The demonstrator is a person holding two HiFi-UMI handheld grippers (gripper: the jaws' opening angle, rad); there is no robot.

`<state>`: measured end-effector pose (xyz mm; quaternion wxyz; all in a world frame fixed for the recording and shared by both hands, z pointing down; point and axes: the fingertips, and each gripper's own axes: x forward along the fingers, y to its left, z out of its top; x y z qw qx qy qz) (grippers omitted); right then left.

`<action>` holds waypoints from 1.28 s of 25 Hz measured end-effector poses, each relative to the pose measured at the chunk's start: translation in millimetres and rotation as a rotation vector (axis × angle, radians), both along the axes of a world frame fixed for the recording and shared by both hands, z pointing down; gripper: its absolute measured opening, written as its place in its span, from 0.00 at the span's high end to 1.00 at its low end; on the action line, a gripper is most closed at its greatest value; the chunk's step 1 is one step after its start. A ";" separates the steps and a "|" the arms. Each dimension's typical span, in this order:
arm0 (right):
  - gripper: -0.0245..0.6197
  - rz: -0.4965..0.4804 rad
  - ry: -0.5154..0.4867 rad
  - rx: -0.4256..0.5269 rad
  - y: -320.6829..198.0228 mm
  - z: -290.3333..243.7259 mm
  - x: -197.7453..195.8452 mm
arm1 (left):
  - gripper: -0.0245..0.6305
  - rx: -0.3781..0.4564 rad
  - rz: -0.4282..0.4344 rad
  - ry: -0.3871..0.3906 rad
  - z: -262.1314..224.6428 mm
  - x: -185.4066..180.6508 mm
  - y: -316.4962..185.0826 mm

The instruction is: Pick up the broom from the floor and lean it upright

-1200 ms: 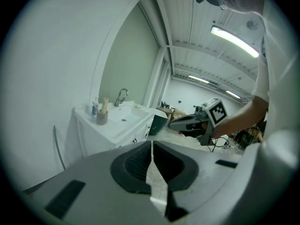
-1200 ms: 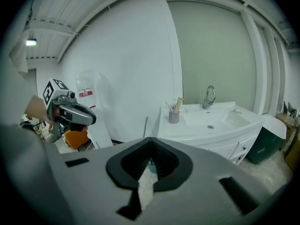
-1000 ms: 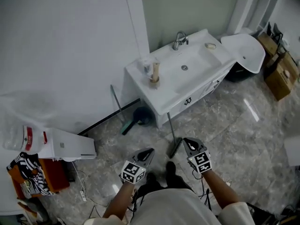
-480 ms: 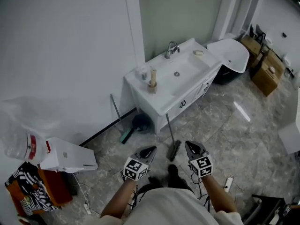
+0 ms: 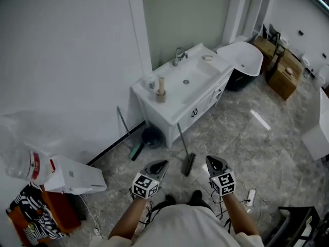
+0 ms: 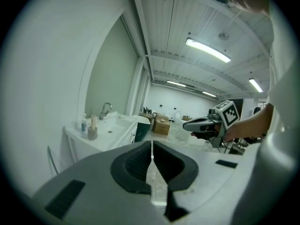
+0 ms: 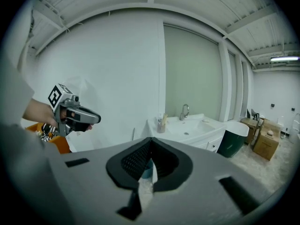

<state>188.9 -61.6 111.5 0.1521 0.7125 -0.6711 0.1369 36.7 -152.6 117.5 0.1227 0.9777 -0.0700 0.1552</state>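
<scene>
Floor (image 5: 241,138): grey marbled tile, glossy, a streak of reflected light at the right.
Room, left: white wall (image 5: 67,60); at its foot a white box-shaped unit (image 5: 72,176) lying flat, a clear bottle with a red label (image 5: 23,162) and a striped cloth (image 5: 31,217).
Room, middle: pale green panel behind a white sink cabinet (image 5: 203,107), with a tap (image 5: 179,55) and a cup (image 5: 161,94) on its top; dark bucket (image 5: 152,136) tucked at its left end.
Room, right: white basin (image 5: 241,55) on a dark base; cardboard boxes (image 5: 281,78) beyond.
Broom (image 5: 188,162): brush head on the floor, handle slanting up to the cabinet front; just ahead of the two tongs and between them, touched by neither.
Left tongs (image 5: 160,164): pressed together, nothing pinched; held low before the body, tips forward and slightly down.
Right tongs (image 5: 211,160): pressed together, empty; level with the left, well apart from it.
Left gripper view only: ceiling strip lights (image 6: 207,49); right tongs side-on at the right edge.
Right gripper view only: left tongs side-on at the left, against the white wall.
</scene>
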 end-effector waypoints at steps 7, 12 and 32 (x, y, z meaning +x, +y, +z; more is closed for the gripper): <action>0.96 -0.010 -0.010 0.012 21.2 -16.7 17.4 | 0.94 0.014 -0.044 0.008 -18.3 0.4 10.9; 0.96 -0.042 0.014 0.021 27.7 -23.3 29.5 | 0.94 0.031 -0.081 0.026 -30.3 8.2 16.0; 0.96 -0.087 -0.003 0.046 47.7 -28.8 35.3 | 0.94 0.045 -0.137 0.014 -33.7 13.8 40.5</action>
